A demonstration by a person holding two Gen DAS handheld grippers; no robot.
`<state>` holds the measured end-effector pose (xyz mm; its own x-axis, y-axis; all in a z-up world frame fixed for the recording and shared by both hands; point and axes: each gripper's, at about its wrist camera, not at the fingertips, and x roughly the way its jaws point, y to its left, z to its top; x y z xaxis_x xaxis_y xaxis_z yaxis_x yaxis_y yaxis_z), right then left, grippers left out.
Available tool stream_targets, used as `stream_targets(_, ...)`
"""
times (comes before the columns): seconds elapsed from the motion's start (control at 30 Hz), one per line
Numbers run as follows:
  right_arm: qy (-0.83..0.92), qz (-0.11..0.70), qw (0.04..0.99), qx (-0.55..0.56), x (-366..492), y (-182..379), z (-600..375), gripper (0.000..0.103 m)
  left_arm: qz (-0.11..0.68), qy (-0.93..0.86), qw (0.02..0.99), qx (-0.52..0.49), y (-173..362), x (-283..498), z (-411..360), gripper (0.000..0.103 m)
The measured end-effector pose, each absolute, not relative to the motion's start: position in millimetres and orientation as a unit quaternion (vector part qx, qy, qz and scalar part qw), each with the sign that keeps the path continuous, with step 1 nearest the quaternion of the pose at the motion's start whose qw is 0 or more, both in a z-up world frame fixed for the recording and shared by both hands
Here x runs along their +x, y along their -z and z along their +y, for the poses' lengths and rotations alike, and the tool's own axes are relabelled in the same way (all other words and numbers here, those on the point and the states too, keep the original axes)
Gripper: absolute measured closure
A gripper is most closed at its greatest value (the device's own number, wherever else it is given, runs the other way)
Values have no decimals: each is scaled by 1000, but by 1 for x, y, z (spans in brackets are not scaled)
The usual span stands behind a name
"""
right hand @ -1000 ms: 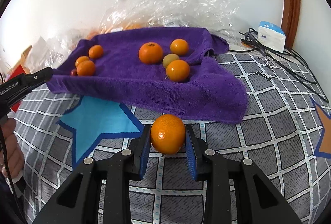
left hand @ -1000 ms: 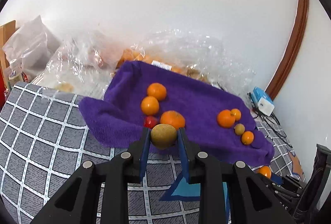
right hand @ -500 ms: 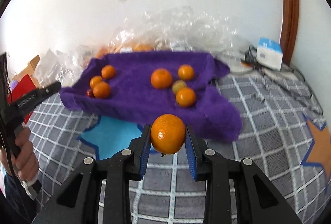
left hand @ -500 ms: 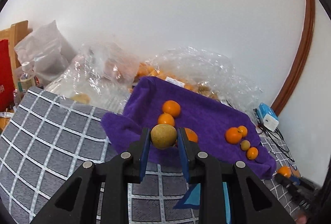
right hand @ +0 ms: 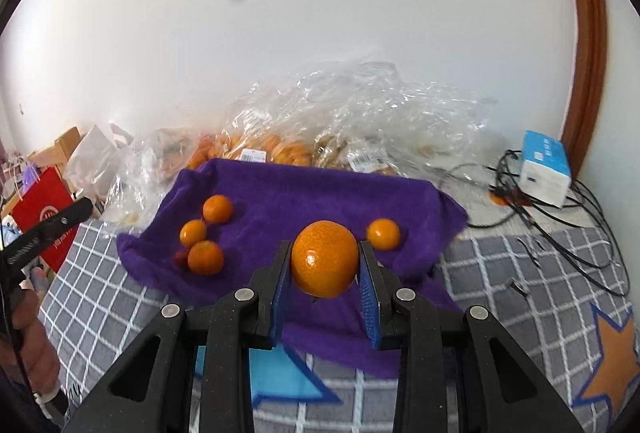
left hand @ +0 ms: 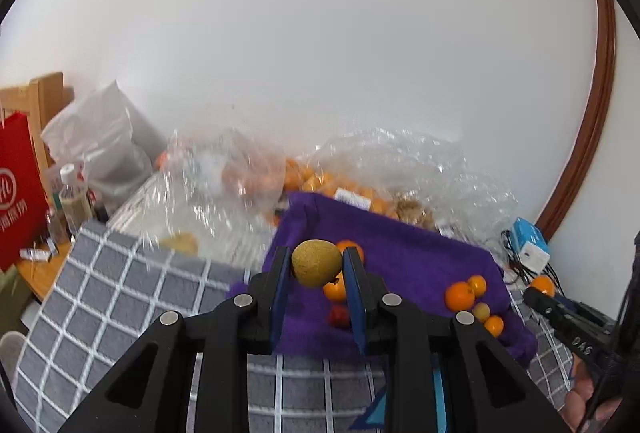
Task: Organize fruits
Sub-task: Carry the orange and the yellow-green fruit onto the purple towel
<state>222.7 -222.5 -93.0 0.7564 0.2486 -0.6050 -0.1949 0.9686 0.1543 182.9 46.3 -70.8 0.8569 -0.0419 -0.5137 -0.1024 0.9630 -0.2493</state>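
**Purple towel beyond both loaded grippers**

Purple terry cloth fills the middle of the left wrist view: the purple towel lies past the fingertips of the left gripper, draped over a grey checked cloth. The blue pads are clamped narrowly on a brownish-green fruit, which sits lifted clear of the towel. Just behind and below that fruit, partly hidden by it and the right-hand finger, are two oranges and a small red fruit on the towel. Further to the gripper's right, a cluster of three oranges and one small yellowish fruit rests near the towel's edge. Beyond the towel are crumpled clear plastic bags holding more orange fruit. At the far right the other gripper's tip shows with an orange at it.

In the right wrist view the right gripper is closed on a large orange, held above the near part of the purple towel. Ahead and to the gripper's left, three oranges sit close together with a red fruit tucked beside the nearest. Ahead and just to its right lies a single orange. Off the towel to the far right, a blue-and-white box rests among black cables.
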Motion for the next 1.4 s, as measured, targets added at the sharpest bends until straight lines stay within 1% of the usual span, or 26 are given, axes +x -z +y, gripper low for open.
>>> stream_targets(0.23,-111,334,935,32,256,103,-209,71,267,-24,953,-138,66,218,45,78)
stream_targets(0.53,-124,378,916,51,263,141,-216,71,311,-28,939,-145,116,249,38,78)
stream_targets(0.67,-118,387,913,54,265,149,-219,71,310,-33,942,-123,122,248,34,78)
stream_targets(1.07,-120,418,899,45,273,169,-210,71,358,-40,925,-120,134,258,34,78)
stream_targets(1.4,-116,424,897,40,273,174,-207,71,372,-49,920,-115,143,261,31,78)
